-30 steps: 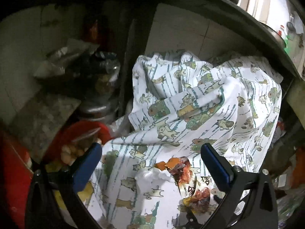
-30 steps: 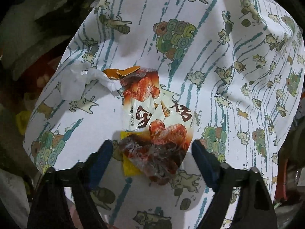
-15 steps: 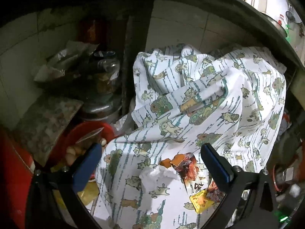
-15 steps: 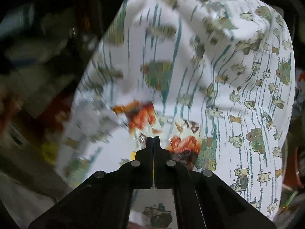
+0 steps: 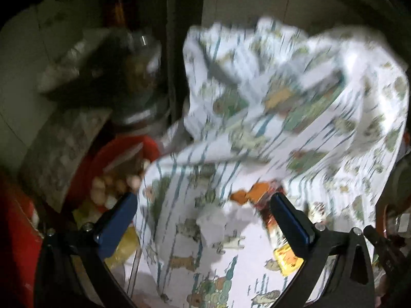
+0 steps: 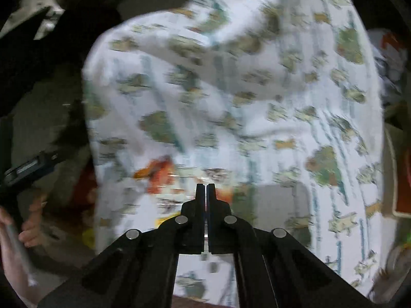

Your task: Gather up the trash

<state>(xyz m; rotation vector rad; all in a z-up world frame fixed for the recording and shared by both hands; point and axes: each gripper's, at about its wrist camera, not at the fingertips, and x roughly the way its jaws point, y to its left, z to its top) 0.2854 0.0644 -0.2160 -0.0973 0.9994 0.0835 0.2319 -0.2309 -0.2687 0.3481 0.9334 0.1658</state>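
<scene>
A red and orange snack wrapper (image 5: 272, 213) lies on a white patterned cloth (image 5: 295, 118), with a crumpled white tissue (image 5: 221, 218) just left of it. My left gripper (image 5: 203, 215) is open, its blue fingers straddling the tissue and the wrapper's top. My right gripper (image 6: 205, 192) is shut with its tips on the wrapper (image 6: 164, 174); motion blur hides the exact grip. The cloth (image 6: 231, 102) fills the right wrist view.
A red bowl (image 5: 115, 159) with pale round items sits left of the cloth. A metal pot and dark bags (image 5: 138, 97) stand behind it against a tiled wall (image 5: 257, 0). A red container (image 5: 15, 231) is at far left.
My right gripper was open around the wrapper, then closed on it and pulled back. The left wrist view has pulled back slightly. Both views are now motion blurred.
</scene>
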